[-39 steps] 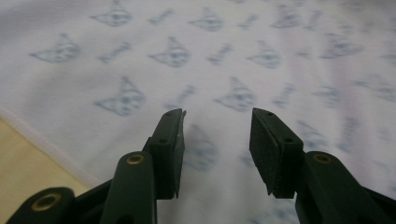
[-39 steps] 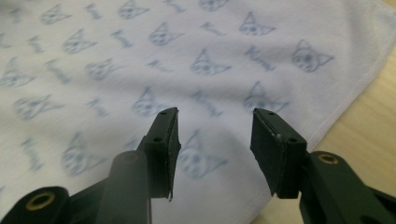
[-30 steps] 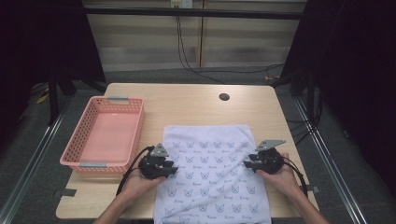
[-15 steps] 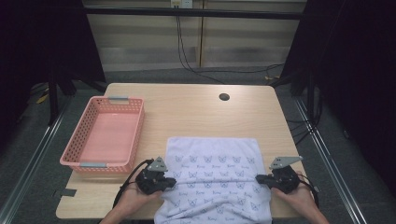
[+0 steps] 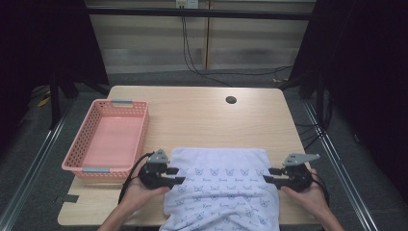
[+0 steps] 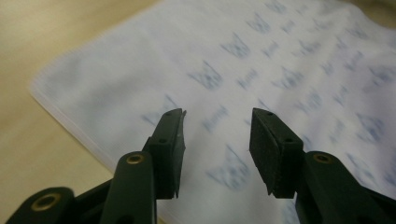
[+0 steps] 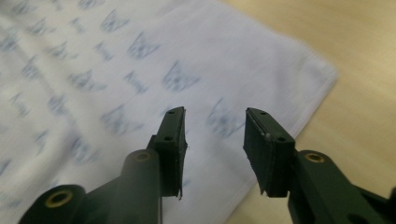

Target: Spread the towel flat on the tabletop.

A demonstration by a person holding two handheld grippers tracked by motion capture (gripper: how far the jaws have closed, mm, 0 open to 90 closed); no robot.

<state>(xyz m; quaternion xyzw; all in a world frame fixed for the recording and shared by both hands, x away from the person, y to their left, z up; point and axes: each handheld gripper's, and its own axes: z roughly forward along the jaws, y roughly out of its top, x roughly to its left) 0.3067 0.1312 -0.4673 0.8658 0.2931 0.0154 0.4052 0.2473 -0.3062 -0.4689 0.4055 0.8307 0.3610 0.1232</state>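
A white towel (image 5: 221, 187) with small blue prints lies flat at the table's near side, its front end hanging over the edge. My left gripper (image 5: 179, 175) hovers over the towel's left edge, pointing inward. My right gripper (image 5: 266, 175) hovers over the right edge, facing it. Both have just been opening, and nothing is between the pads. In the left gripper view the open gripper (image 6: 217, 140) stands above the towel (image 6: 233, 60) near its corner. In the right gripper view the open gripper (image 7: 215, 140) is likewise above the towel (image 7: 93, 70).
A pink plastic basket (image 5: 108, 139) sits empty on the table's left side, close to my left hand. A round cable hole (image 5: 231, 100) is in the wooden tabletop (image 5: 202, 120) at the far right. Dark floor and cables lie beyond the table.
Both grippers dragged the towel toward the near edge, then let go of it and opened. The towel's far edge now lies closer to the person.
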